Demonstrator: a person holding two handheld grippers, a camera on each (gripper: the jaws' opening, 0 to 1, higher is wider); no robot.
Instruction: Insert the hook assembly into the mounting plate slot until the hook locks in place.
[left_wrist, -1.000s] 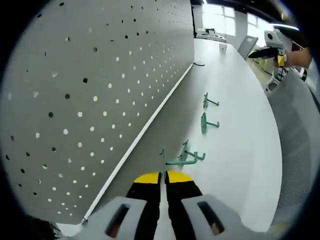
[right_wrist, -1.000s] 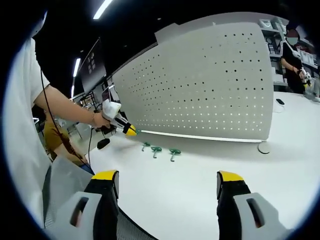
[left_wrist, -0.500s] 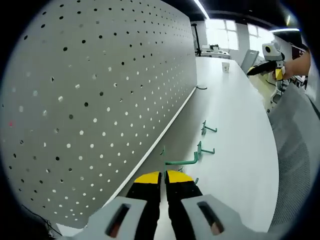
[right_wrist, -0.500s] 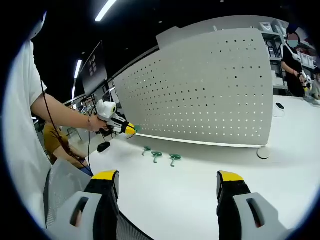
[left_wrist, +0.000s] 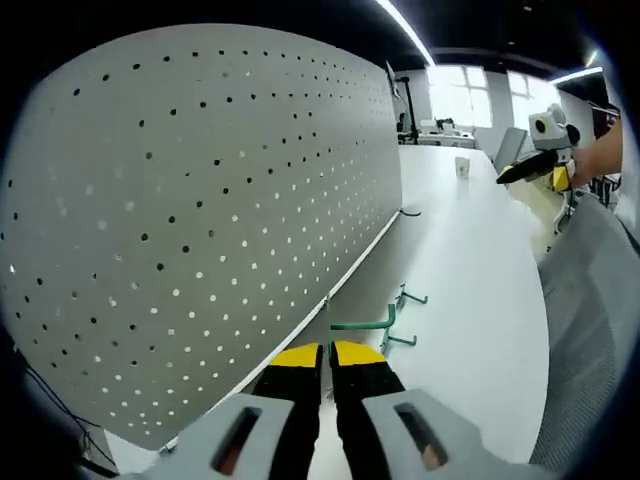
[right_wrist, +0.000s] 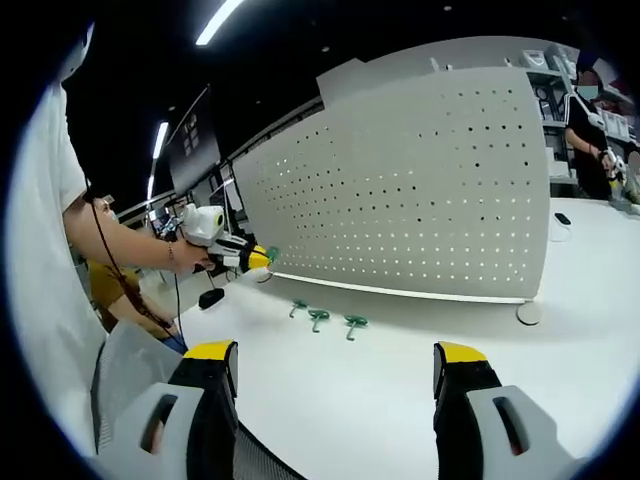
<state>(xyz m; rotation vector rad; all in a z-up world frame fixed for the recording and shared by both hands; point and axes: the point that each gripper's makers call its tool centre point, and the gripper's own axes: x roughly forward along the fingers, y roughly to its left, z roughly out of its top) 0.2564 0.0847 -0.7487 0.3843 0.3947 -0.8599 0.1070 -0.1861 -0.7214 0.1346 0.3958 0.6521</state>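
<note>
Pegboard: tall light-grey perforated panel (left_wrist: 200, 200) stood upright along the far edge of the white tabletop (left_wrist: 480, 260); no containers in sight. Left gripper (left_wrist: 327, 352), yellow-tipped w/ black jaws, had its jaws pinched narrow on a green metal hook assembly (left_wrist: 358, 322), the hook's bent end sticking out to the right above the tabletop, near the pegboard's bottom edge. More green hooks (left_wrist: 402, 318) lay loose on the tabletop just beyond it, close to the pegboard base; in the right gripper view three of them (right_wrist: 322, 318) sat in a short row. A small white cup (left_wrist: 461, 166) stood toward the far end of the tabletop.

Vs. 1 s ago: left gripper view tilted up & closer to the pegboard, so the panel took more of the picture and the loose hooks sat lower; hook stayed clamped. In the right gripper view the left gripper (right_wrist: 262, 256) had risen, tip now against the pegboard's lower left part.

Right gripper (right_wrist: 335, 362) hung wide open, holding nothing, over the tabletop's near edge, well apart from the hooks. A bare forearm (right_wrist: 130, 245) reached from the left, hand around the left gripper's handle.
</note>
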